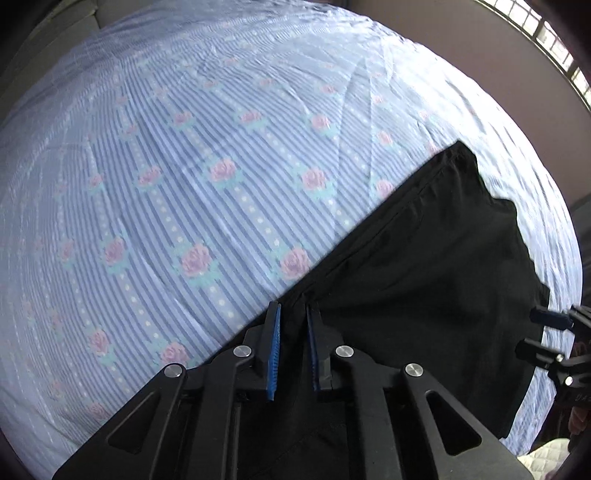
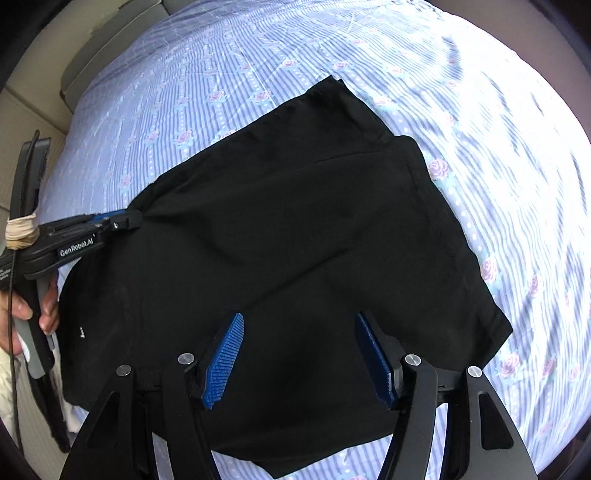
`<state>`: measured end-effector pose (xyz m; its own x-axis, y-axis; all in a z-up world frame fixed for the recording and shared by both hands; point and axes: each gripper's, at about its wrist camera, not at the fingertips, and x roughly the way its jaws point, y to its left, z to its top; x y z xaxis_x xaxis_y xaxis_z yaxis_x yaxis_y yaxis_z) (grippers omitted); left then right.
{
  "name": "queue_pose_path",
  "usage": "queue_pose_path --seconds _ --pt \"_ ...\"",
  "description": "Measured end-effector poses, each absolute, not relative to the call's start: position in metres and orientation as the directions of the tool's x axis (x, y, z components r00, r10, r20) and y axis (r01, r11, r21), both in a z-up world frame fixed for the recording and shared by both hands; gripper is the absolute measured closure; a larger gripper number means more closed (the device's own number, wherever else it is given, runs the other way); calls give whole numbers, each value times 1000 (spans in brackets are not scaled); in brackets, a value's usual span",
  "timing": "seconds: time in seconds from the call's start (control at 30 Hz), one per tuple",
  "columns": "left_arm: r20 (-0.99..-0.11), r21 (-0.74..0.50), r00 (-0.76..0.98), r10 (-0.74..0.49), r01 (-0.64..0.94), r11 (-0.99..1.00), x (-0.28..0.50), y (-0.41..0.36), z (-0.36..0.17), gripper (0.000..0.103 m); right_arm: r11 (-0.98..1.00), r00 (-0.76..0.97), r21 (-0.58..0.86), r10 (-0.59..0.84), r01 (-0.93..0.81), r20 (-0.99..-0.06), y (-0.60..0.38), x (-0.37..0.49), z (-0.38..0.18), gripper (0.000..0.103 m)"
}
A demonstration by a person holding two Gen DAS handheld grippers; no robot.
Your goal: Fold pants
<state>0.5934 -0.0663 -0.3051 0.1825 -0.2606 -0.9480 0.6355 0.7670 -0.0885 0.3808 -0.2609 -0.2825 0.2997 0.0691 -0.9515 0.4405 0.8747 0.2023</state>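
Black pants point(image 2: 303, 236) lie folded on a bed with a blue striped, rose-patterned sheet point(image 2: 498, 147). In the left wrist view the pants point(image 1: 424, 266) fill the lower right. My left gripper point(image 1: 293, 308) is nearly shut, its blue pads pinching the pants' left edge; it also shows in the right wrist view point(image 2: 136, 219) gripping the cloth at the left side. My right gripper point(image 2: 299, 317) is open and empty, hovering over the near part of the pants. It shows at the right edge of the left wrist view point(image 1: 532, 332).
The sheet point(image 1: 184, 166) covers the whole bed, with bare sheet beyond and left of the pants. A padded headboard or wall point(image 2: 40, 107) lies at the far left. A window point(image 1: 546, 33) is at the upper right. A hand point(image 2: 22, 310) holds the left gripper's handle.
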Motion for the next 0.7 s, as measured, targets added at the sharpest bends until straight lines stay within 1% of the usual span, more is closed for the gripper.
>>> queue_pose_path --seconds 0.1,0.17,0.23,0.27,0.3,0.33,0.37,0.4,0.47,0.53,0.6,0.7 --pt "-948 -69 199 -249 634 770 599 -68 -302 89 873 294 196 64 446 -954 -261 377 -283 40" --pt "-956 -3 218 -194 657 754 604 -74 -310 85 867 287 201 70 456 -955 -262 374 -285 40" --pt "-965 32 217 -150 660 751 604 -78 -314 77 865 283 198 68 460 -957 -263 371 -285 40" --pt "-963 31 222 -153 654 756 604 -80 -310 74 867 282 192 63 460 -957 -263 371 -284 40" --pt "-959 15 224 -172 649 760 605 -82 -305 64 870 285 190 59 456 -957 -263 370 -283 40" --pt "-949 -17 230 -215 645 764 605 -83 -295 46 872 290 187 54 453 -956 -264 368 -281 40" --pt "-939 -25 247 -239 645 764 604 -84 -286 36 872 297 179 40 456 -954 -267 366 -277 40" --pt "-931 -18 265 -249 650 760 603 -86 -279 32 870 313 174 24 462 -950 -273 362 -272 40" --pt "-923 -9 284 -258 658 753 601 -91 -267 32 871 371 172 -13 460 -928 -286 362 -260 40" --pt "-916 -3 309 -257 634 773 595 -90 -256 32 883 416 158 -46 443 -908 -304 371 -249 40" --pt "-904 -47 316 -288 596 802 579 -82 -246 32 904 470 165 -44 394 -881 -325 390 -240 40" --pt "-892 -138 313 -325 497 857 546 -71 -245 32 932 507 187 3 312 -862 -358 431 -233 41"
